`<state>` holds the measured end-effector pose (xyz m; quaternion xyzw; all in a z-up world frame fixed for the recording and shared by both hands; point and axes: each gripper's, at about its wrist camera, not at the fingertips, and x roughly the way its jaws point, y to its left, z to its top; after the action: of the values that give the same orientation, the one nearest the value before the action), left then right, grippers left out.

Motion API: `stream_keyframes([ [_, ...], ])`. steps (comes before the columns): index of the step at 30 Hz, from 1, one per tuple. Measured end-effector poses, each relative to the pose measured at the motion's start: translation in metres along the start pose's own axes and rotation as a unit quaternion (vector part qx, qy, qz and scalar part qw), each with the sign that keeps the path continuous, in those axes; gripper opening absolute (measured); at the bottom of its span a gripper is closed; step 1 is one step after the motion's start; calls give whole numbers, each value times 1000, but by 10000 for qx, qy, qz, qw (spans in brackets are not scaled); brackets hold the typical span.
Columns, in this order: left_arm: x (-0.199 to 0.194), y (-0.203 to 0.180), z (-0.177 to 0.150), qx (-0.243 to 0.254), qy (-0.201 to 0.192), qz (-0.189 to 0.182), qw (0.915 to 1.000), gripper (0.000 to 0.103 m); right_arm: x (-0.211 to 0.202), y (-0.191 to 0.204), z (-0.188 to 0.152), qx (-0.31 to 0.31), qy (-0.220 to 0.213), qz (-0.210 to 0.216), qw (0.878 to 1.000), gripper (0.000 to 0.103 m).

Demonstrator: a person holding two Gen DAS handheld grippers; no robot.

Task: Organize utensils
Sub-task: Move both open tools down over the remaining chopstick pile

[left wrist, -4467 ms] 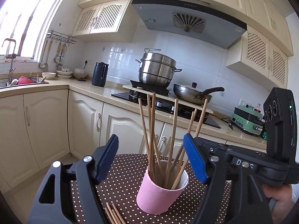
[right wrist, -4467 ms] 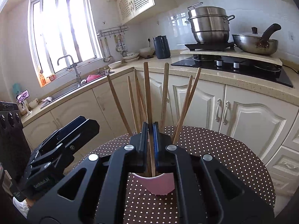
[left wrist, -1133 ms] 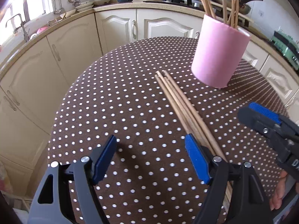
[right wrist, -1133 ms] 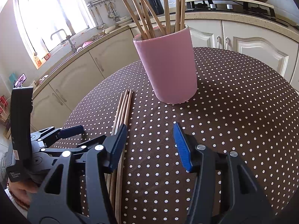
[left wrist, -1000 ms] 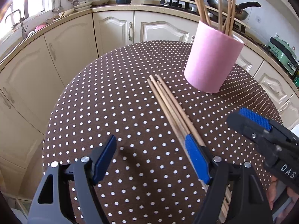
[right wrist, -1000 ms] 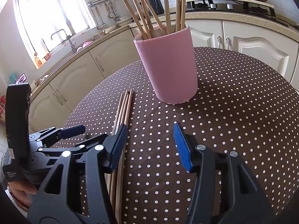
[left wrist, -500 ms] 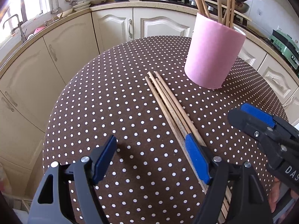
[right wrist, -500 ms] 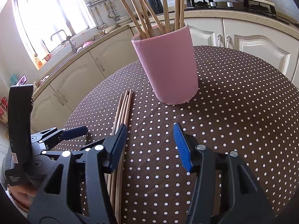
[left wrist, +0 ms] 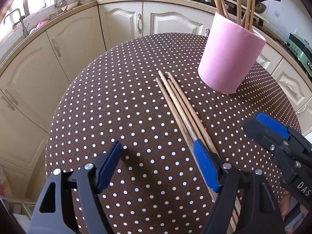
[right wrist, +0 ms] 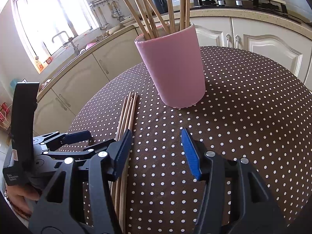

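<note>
The loose chopsticks (left wrist: 182, 108) are getting covered at their near ends by the left gripper (left wrist: 158, 165), and the chopsticks in the cup (right wrist: 154, 5) are running off the frame's top.

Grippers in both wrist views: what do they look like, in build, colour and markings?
Both the left gripper and the right gripper have black angular fingers with triangular cut-outs, silver rivets and blue ridged pads. White lettering marks each body. A tall black block rises from the left one.

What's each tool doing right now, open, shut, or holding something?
Left tool: open, empty, above the loose chopsticks on the table.
Right tool: open, empty, short of the pink cup.
</note>
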<state>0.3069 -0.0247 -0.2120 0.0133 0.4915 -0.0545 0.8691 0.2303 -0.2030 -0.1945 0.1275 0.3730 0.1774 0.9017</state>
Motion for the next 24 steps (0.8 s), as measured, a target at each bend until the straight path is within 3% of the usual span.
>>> stream_keyframes([
  [10, -3, 8, -9, 32, -17, -39, 10000, 75, 3, -2, -4, 15, 88, -9, 10000, 53],
  [14, -3, 13, -13, 223, -13, 216, 9995, 75, 4, -2, -4, 19, 121, -9, 9999, 53],
  [16, -5, 17, -15, 154, -46, 108, 9998, 75, 5, -1, -5, 20, 135, -9, 9999, 53],
  [22, -12, 39, -14, -575, -130, -820, 9949, 75, 6, -1, -5, -4, 169, -49, 9998, 53],
  [24, -12, 34, -13, -521, -128, -801, 9953, 75, 6, 0, -4, -1, 166, -37, 9999, 53],
])
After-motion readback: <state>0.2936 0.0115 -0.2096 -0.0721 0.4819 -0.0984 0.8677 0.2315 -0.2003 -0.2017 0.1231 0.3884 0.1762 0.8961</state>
